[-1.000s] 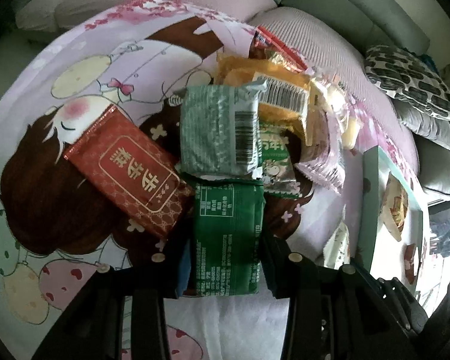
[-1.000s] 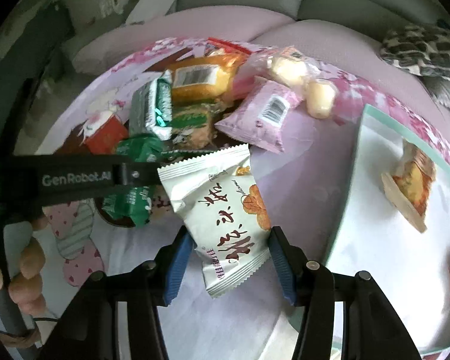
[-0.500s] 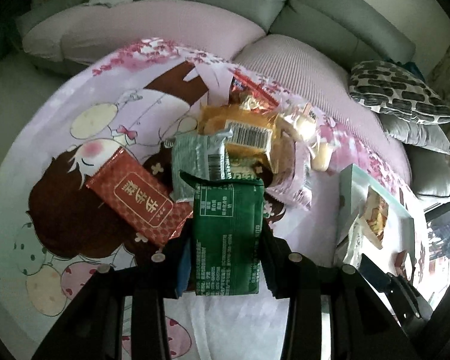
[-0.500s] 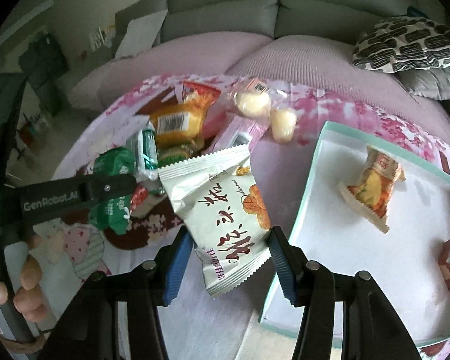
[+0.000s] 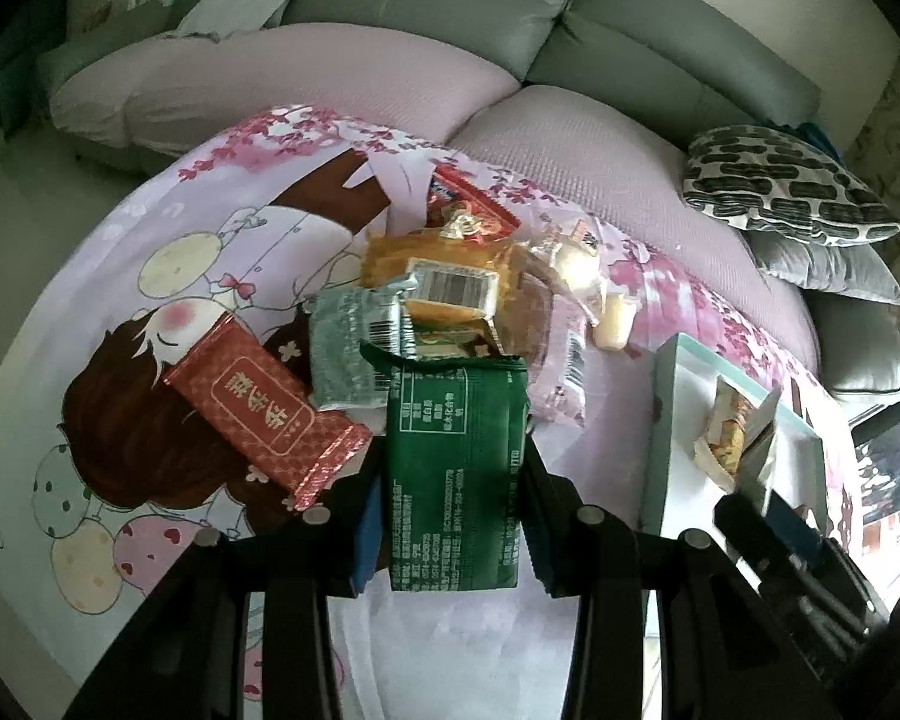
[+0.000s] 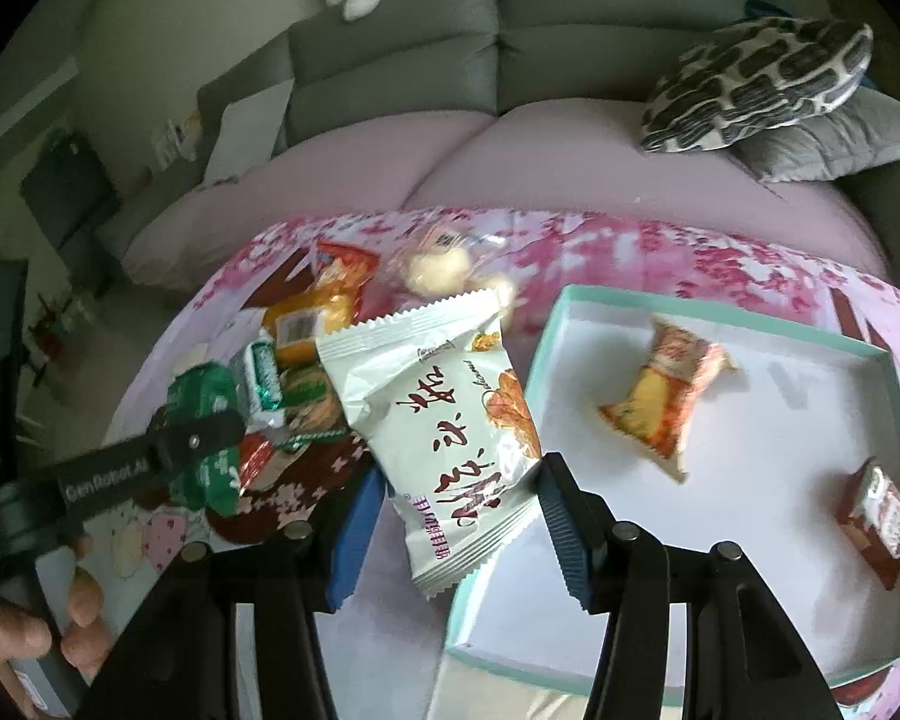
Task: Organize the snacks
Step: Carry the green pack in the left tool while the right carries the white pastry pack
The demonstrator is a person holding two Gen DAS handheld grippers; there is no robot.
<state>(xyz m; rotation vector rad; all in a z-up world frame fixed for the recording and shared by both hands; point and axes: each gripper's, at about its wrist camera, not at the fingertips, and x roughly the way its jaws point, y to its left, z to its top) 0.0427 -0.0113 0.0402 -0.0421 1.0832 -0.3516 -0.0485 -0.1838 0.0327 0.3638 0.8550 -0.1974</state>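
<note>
The shallow white box with the mint-green rim (image 6: 714, 324) lay on the cartoon-print cloth (image 5: 150, 276) and held two snacks: an orange-and-red wrapped cake (image 6: 666, 390) near its middle and a small dark red packet (image 6: 879, 513) towards its right edge, the two well apart. In my left wrist view the same box (image 5: 669, 420) showed at the right, with the orange cake just visible inside. Both my grippers pointed steeply down at the cloth. My right gripper (image 6: 459, 516) had its jaws clamped on the lower half of a white snack bag with red lettering (image 6: 444, 420); the bag stood tilted between the blue pads (image 6: 561, 534), its top leaning left, hanging just beside the box's near-left corner rather than over the box floor. My left gripper (image 5: 450, 510) had its jaws closed on a dark green packet (image 5: 456, 468), printed back up, which stuck straight out ahead of the pads. Beyond it the loose pile of snacks sat on the cloth: a red-and-gold packet (image 5: 264, 414) to the left, a pale green packet (image 5: 348, 354) touching it, an orange-yellow pack with a barcode label (image 5: 450, 282) on top of the heap, and clear-wrapped pale buns (image 5: 576, 264) to the right. In the right wrist view my left hand (image 6: 36, 642) showed at the lower left, fingers wrapped round its gripper's handle, with the green packet out at the tip, beside the pile.
</note>
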